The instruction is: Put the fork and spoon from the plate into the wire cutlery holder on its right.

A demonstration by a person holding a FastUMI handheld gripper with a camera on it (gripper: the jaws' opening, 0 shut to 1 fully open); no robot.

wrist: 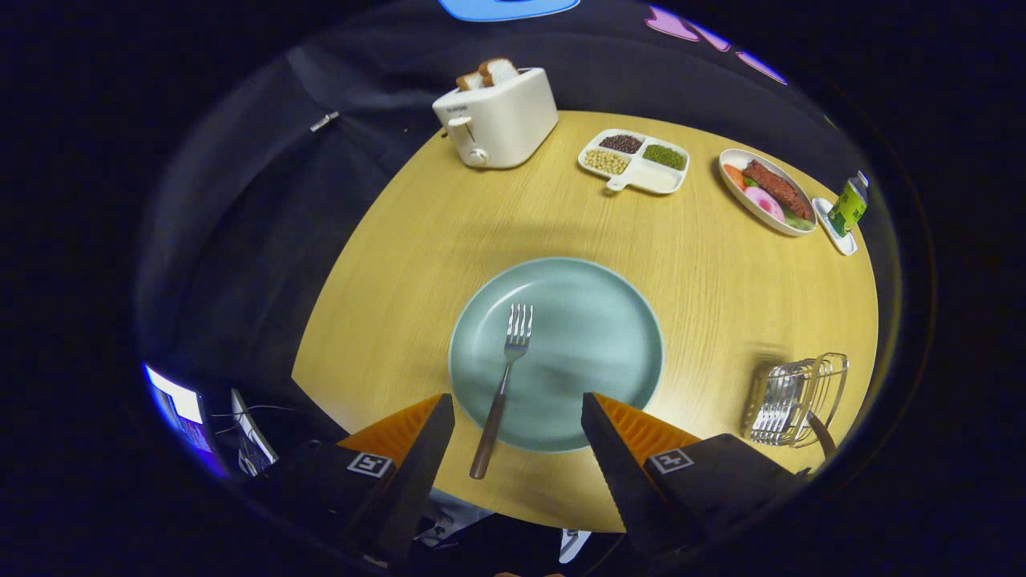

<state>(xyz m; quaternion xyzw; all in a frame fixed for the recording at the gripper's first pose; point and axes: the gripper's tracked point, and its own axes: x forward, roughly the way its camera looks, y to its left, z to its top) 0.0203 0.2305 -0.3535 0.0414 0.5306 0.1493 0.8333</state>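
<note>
A pale green plate (593, 320) sits on the round wooden table (449, 232) just ahead of my fingers. A fork (503, 383) with a brown handle lies on its left half, tines pointing away, its handle end reaching over the near rim between my fingers. My gripper (517, 409) is open and hovers above the near rim with nothing held. To the right of the plate stands the wire cutlery holder (797, 399); a brown handle (822, 431) leans out of it on the near side.
Beyond the plate stand a white toaster (498, 117) with bread, a divided white dish (635, 160) of beans, an oval plate (768, 191) of food and a small green carton (848, 207). The table edge curves off on the left; a screen (180, 417) glows below it.
</note>
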